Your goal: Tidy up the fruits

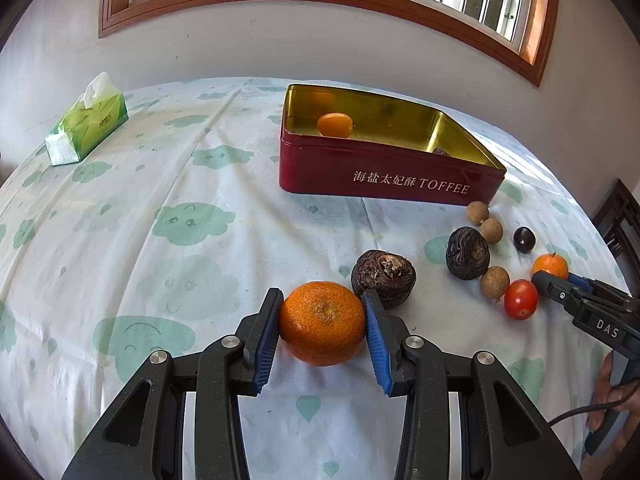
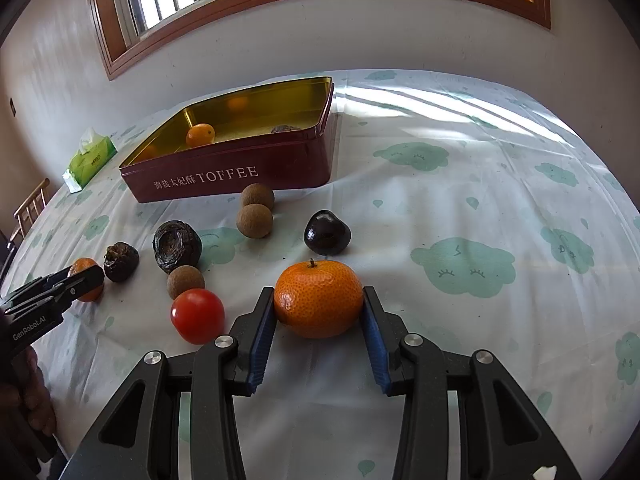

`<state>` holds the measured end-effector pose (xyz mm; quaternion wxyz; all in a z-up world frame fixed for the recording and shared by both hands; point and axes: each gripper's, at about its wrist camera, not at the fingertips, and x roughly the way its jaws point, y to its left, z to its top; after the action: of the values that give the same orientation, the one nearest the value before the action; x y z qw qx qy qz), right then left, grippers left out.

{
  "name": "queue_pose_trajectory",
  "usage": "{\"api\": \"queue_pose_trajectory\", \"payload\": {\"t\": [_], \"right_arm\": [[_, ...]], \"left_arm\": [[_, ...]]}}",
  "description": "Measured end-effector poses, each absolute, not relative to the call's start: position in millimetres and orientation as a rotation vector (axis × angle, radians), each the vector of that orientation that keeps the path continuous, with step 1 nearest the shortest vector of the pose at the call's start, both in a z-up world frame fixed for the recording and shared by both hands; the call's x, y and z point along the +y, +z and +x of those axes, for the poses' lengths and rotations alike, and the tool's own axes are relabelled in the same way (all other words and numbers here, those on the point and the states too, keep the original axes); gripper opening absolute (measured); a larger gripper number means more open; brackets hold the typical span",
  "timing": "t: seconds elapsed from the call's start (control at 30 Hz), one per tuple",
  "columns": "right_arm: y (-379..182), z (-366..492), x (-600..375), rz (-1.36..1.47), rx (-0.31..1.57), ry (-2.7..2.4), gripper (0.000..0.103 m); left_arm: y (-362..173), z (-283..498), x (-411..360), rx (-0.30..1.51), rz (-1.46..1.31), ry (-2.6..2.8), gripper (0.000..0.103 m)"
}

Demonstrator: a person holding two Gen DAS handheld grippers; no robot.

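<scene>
Plainly, each gripper pinches a mandarin; the left gripper has its blue pads pressed on both sides of the left mandarin, a squat, pebbled orange fruit with its dry stem scar facing the camera, sitting on the tablecloth; the right gripper clamps the right mandarin the same way, glossy, pitted, a short stem on top, also down on the cloth. Just behind the left mandarin lies a dark wrinkled fruit, close to the right pad; a second one sits further right, with three brown longans around it, a dark plum and a tomato. The tomato lies just beside the right gripper's left finger.

The red tin stands open toward the far side of the table, lettered TOFFEE, gold inside; it holds a kumquat and a dark fruit by its front wall; most of its floor is bare. The longans nearest the tin sit just off its front corner. Left of the left gripper the cloth runs free out to a tissue pack near the far left edge; right of the right mandarin the cloth is likewise open to the table's rim.
</scene>
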<state>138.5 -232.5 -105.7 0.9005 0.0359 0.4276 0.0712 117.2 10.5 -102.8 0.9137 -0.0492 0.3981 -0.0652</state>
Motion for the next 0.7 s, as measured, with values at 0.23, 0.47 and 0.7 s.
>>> {"api": "queue_pose_trajectory", "payload": {"t": [0.23,0.47,0.7], "right_arm": [[-105.9,138.5,-231.5,0.063,0.886,0.144,0.038],[-105.5,137.9,-231.3,0.065,0.882,0.143,0.038],[-105.4,137.6,-234.5,0.077,0.877,0.135,0.038]], "left_arm": [[-103.1,116.3,9.8,0.818,-0.095,-0.123,0.041],[-103.0,116.1,8.6,0.815,-0.09,-0.115,0.041],[-102.7,115.1,9.3,0.811,-0.09,-0.1,0.041]]}}
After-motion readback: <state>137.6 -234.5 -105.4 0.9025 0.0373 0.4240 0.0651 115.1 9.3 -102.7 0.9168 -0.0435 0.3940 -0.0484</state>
